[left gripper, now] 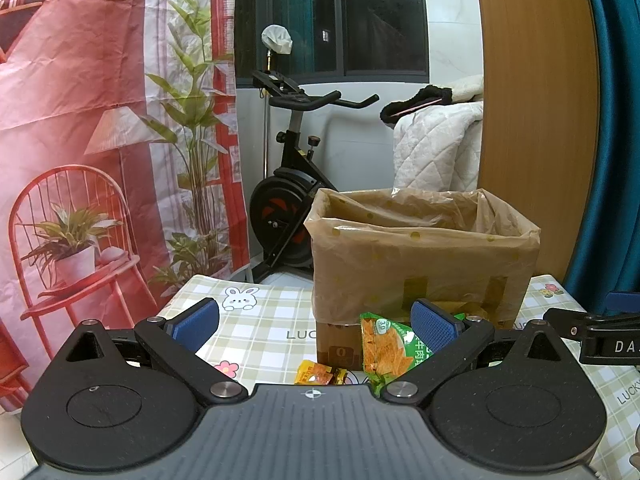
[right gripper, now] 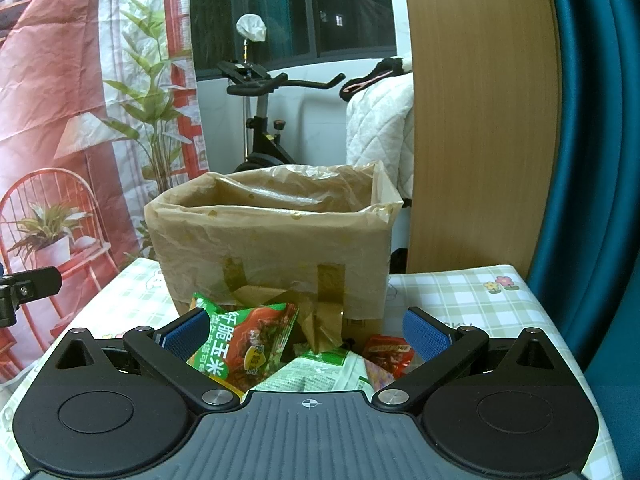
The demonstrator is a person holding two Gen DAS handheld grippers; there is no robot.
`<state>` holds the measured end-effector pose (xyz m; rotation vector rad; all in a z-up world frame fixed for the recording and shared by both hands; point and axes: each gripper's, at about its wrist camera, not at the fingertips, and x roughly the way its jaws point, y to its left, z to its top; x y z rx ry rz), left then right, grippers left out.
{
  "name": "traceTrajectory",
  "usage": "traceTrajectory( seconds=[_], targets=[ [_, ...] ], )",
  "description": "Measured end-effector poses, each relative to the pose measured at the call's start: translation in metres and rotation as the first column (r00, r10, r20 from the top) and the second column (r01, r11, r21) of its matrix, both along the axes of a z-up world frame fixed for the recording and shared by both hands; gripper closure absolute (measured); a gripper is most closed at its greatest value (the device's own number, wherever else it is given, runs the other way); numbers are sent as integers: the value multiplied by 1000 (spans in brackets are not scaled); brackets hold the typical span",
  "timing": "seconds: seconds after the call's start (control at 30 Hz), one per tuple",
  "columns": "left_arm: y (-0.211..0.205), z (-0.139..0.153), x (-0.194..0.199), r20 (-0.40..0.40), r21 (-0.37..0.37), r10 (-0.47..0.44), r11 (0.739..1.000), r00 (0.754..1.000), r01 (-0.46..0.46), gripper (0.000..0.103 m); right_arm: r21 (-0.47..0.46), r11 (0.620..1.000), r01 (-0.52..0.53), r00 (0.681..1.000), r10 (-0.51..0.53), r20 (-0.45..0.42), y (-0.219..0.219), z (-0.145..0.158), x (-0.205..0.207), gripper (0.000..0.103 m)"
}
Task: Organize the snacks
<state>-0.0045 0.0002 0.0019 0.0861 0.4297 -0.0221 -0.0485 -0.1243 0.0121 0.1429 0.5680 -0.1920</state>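
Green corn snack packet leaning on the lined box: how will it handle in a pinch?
The green foil corn snack packet looks puffy and crinkled, so probably light and floppy. Glossy film may slip between the pads. Propped against the plastic-lined cardboard box, it likely topples if nudged.

A red printed backdrop [left gripper: 80, 120] hangs left of a dark window [left gripper: 340, 16]. An exercise bike [left gripper: 292, 184] stands beside a white quilt [left gripper: 436, 140], with a wooden panel [left gripper: 536, 120] and teal curtain [left gripper: 608, 160] right.

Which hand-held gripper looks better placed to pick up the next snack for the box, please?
Probably the right hand-held gripper: it is open, with the green snack packet between its fingers, before the lined box. The left hand-held gripper frames mostly tablecloth.
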Motion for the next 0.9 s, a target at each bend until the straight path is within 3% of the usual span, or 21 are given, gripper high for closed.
traceTrajectory(
  seconds=[0.9],
  targets=[
    [2, -4, 1, -13, -23, 6, 1000, 1000, -7, 0, 3, 1000, 3, 1000, -3, -4, 0, 0, -1, 1]
  ],
)
